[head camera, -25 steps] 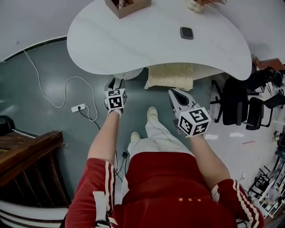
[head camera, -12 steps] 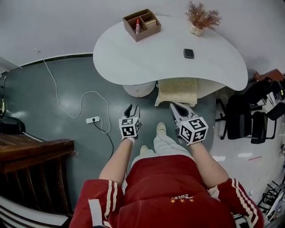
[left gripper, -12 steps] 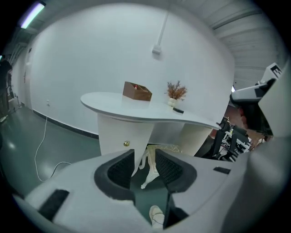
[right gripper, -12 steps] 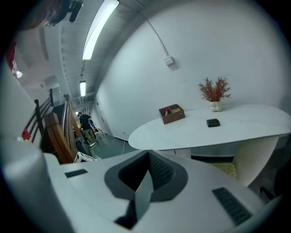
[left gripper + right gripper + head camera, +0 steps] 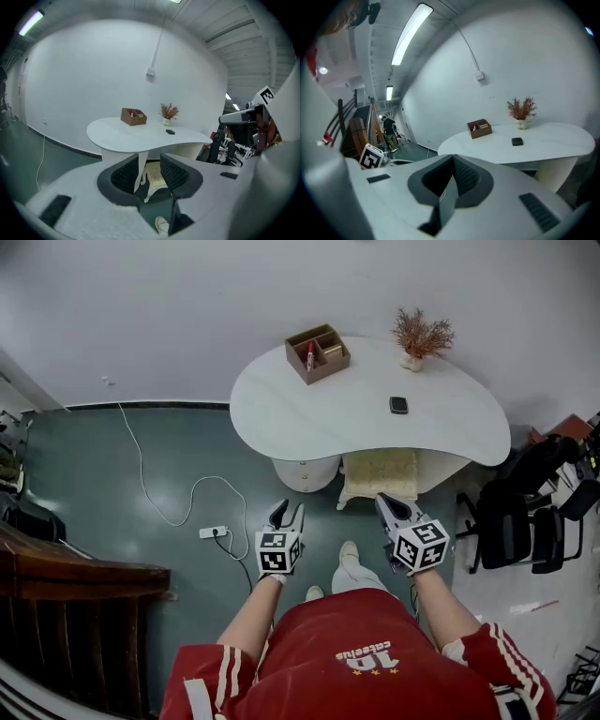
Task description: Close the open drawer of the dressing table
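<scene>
The white kidney-shaped dressing table (image 5: 319, 409) stands against the wall, well ahead of both grippers. I cannot make out an open drawer under its top from here. My left gripper (image 5: 289, 512) hangs in the air above the floor, short of the table; its jaws stand partly apart with nothing between them. In the left gripper view the left gripper (image 5: 149, 164) frames the table (image 5: 131, 133) and the cushioned stool (image 5: 153, 174). My right gripper (image 5: 384, 500) is level with it on the right, jaws together and empty. The right gripper (image 5: 453, 161) points toward the table (image 5: 543, 145).
A cream-cushioned stool (image 5: 380, 472) sits tucked under the table. On top are a brown wooden box (image 5: 318, 352), a dried plant in a vase (image 5: 422, 334) and a small black object (image 5: 398, 405). Black chairs (image 5: 520, 512) stand right, a power strip with cable (image 5: 213, 532) lies left.
Both grippers have risen and drawn back from the table, which now looks smaller and farther away. The person's body has straightened up.
</scene>
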Demonstrator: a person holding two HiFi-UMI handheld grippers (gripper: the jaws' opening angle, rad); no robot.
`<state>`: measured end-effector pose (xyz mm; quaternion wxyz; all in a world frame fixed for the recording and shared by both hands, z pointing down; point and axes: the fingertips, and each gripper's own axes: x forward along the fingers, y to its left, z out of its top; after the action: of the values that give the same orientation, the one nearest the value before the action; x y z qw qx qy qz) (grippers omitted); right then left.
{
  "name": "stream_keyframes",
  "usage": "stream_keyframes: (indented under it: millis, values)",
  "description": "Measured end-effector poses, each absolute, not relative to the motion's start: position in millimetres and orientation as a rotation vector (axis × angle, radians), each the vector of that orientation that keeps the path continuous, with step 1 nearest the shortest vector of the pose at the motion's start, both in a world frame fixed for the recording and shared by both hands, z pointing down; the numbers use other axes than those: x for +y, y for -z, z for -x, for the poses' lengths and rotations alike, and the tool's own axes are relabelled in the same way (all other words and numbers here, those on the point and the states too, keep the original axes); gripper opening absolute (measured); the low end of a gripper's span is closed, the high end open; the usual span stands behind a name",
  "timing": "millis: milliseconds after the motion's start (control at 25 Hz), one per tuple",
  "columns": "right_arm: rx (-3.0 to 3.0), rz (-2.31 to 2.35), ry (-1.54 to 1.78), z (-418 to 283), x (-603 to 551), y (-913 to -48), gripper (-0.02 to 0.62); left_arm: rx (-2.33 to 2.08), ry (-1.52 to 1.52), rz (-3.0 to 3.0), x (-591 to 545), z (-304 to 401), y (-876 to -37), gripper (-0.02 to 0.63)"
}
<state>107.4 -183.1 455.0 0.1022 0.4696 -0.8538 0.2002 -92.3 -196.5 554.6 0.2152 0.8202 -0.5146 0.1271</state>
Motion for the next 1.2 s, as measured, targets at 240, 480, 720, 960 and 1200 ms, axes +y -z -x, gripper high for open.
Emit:
stream_keyframes:
  millis: [240, 480, 720, 960, 1200]
  values:
    - [-2.595, -1.437, -0.484, -107.8, -167.3, -400.6, 0.005, -1.445, -0.273, -2.468, -182.8, 91.4, -462.7, 0.133]
    - [-2.662, -1.535, -0.372, -118.8, -153.7, -338.1, 0.005, -1.410, -0.137, -2.621, -171.7, 83.1, -375.6, 0.133]
    - [-2.718, -1.548, -0.195, -122.8, -138.6, -276.1, 0.006, -1.369, 0.018, -2.770, -148.8, 86.3, -295.1, 0.132]
    - [-2.737, -1.600, -0.059, -135.8, -120.7, -218.6, 0.006, -1.331, 0.108, -2.891, -122.4, 93.4, -238.6, 0.114]
    - [-2.750, -1.654, -0.058, -125.5, -112.6, -207.0, 0.005, -1.363, 0.116, -2.926, -107.5, 105.7, -215.8, 0.084]
